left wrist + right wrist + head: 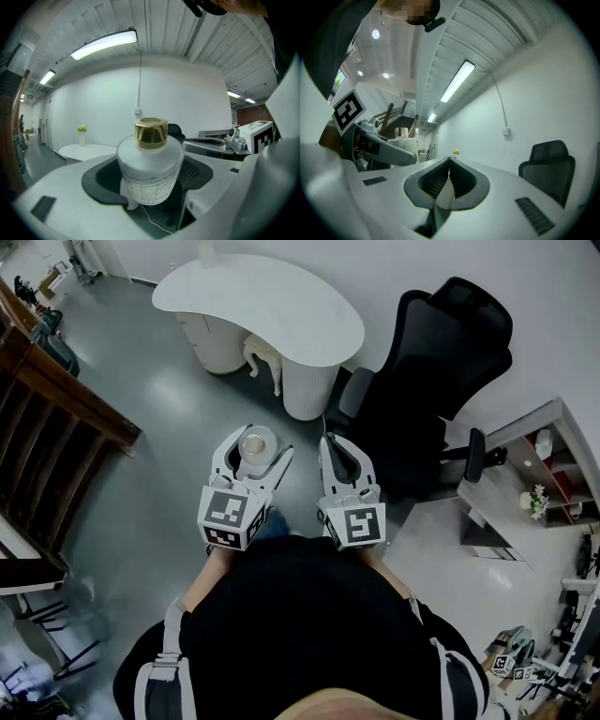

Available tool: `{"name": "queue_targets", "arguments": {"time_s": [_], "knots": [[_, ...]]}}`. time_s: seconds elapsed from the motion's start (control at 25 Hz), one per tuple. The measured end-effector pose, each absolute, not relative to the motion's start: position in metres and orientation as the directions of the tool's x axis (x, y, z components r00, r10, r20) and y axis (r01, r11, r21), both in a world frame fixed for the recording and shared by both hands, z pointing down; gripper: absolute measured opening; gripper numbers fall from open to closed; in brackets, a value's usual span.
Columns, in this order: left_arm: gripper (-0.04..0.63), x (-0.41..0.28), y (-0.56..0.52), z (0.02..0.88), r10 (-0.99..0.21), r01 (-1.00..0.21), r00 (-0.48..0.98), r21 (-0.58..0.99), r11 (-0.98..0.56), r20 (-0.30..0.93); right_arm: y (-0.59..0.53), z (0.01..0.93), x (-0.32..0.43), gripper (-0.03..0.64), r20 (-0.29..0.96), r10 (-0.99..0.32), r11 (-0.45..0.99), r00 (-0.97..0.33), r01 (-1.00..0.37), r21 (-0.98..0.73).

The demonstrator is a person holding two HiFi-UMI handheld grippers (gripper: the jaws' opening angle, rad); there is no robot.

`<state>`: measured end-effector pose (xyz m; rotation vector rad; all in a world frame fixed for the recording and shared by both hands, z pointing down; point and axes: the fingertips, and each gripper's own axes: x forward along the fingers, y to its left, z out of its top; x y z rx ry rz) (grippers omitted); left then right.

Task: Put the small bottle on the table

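Your left gripper (255,448) clamps the small frosted-white bottle with gold cap (150,168) (upright) between its 2 jaws, well short of the white curved table (281,306); your right gripper (330,442) is closed, empty.

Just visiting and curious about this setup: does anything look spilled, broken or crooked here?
Nothing stands out. The small bottle is held upright by the left gripper, with its gold cap on; the right gripper is shut and empty.
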<state>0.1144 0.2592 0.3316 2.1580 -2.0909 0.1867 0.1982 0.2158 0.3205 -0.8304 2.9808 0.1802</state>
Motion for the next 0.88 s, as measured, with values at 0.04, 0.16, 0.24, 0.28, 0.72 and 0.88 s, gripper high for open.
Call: {"name": "queue_targets", "arguments": {"time_s": [0.04,0.16,0.24,0.28,0.72,0.88], "knots": [[0.334,0.112,0.256,0.333,-0.983,-0.999,0.032,0.010,-0.031,0.182,0.214,0.322,0.195,0.023,-0.077,-0.505,0.854,-0.860,-0.510,0.100],[0.334,0.104,0.242,0.335,-0.982,-0.999,0.037,0.015,-0.035,0.186,0.201,0.322,0.188,0.023,-0.060,-0.516,0.849,-0.855,-0.519,0.096],[0.334,0.097,0.231,0.337,-0.981,-0.999,0.046,0.017,-0.044,0.186,0.190,0.324,0.182,0.023,-0.050,-0.530,0.841,-0.847,-0.532,0.094],[0.334,0.093,0.226,0.339,-0.981,-0.999,0.052,0.019,-0.049,0.186,0.185,0.326,0.179,0.023,-0.045,-0.536,0.838,-0.843,-0.538,0.094],[0.334,0.023,0.137,0.349,-0.972,-0.990,0.139,0.002,-0.141,0.190,0.102,0.333,0.098,0.023,-0.042,-0.570,0.814,-0.821,-0.571,0.105],[0.334,-0.005,0.102,0.351,-0.967,-0.984,0.172,-0.008,-0.177,0.186,0.071,0.335,0.067,0.023,-0.037,-0.584,0.803,-0.811,-0.584,0.118]]}}
